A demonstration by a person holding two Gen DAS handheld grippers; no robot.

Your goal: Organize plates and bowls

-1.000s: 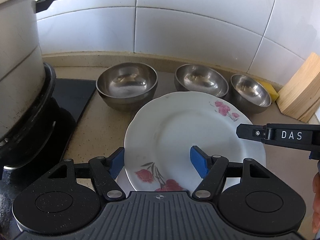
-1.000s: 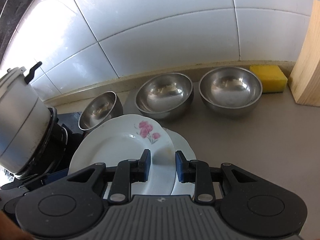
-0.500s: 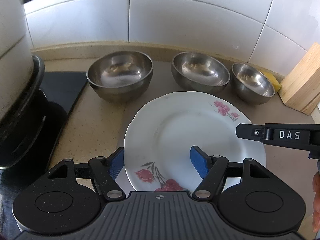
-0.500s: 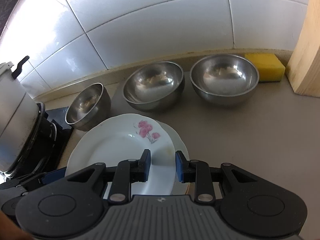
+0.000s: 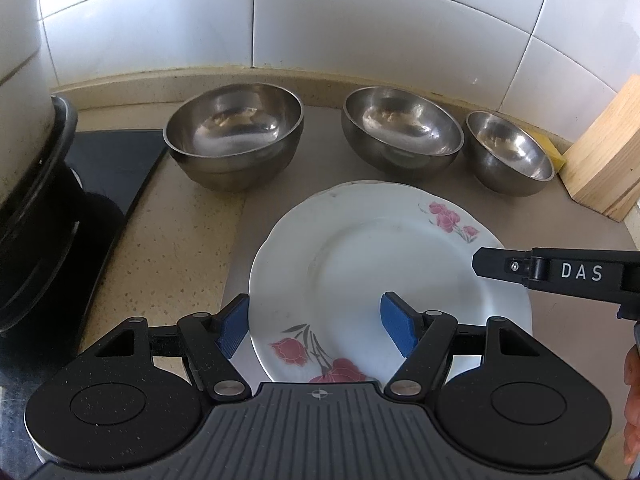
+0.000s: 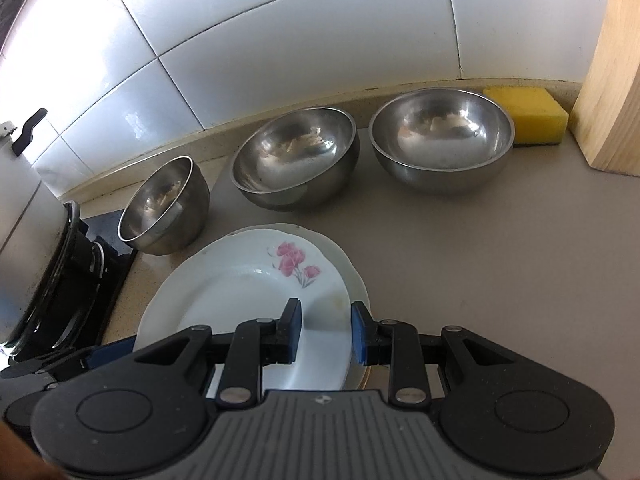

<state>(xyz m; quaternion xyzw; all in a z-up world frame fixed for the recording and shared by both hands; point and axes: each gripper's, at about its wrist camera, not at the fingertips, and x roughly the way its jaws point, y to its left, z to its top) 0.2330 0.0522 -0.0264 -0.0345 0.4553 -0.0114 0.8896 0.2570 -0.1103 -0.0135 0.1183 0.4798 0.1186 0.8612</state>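
Observation:
A white plate with pink flowers [image 5: 380, 264] hangs between both grippers, just over a second white plate [image 6: 357, 280] lying on the counter. My right gripper [image 6: 325, 332] is shut on the flowered plate's right rim [image 6: 248, 292]; one of its fingers [image 5: 560, 276] reaches in from the right in the left wrist view. My left gripper [image 5: 316, 326] stands wide. Its left pad sits at the plate's left rim and its right pad hangs over the plate's face, and I see no squeeze. Three steel bowls [image 5: 234, 140] [image 5: 402, 128] [image 5: 508, 148] line the tiled wall.
A large pot [image 5: 20, 80] on a black stove [image 5: 112, 156] stands at the left. A wooden block [image 5: 604, 156] and a yellow sponge [image 6: 526, 116] sit at the right by the wall. A person's hand [image 5: 632, 400] shows at the right edge.
Both grippers have sunk a little with the flowered plate. Less of the lower plate's rim shows beside it now. The bowls and pot have drifted up and left in both views.

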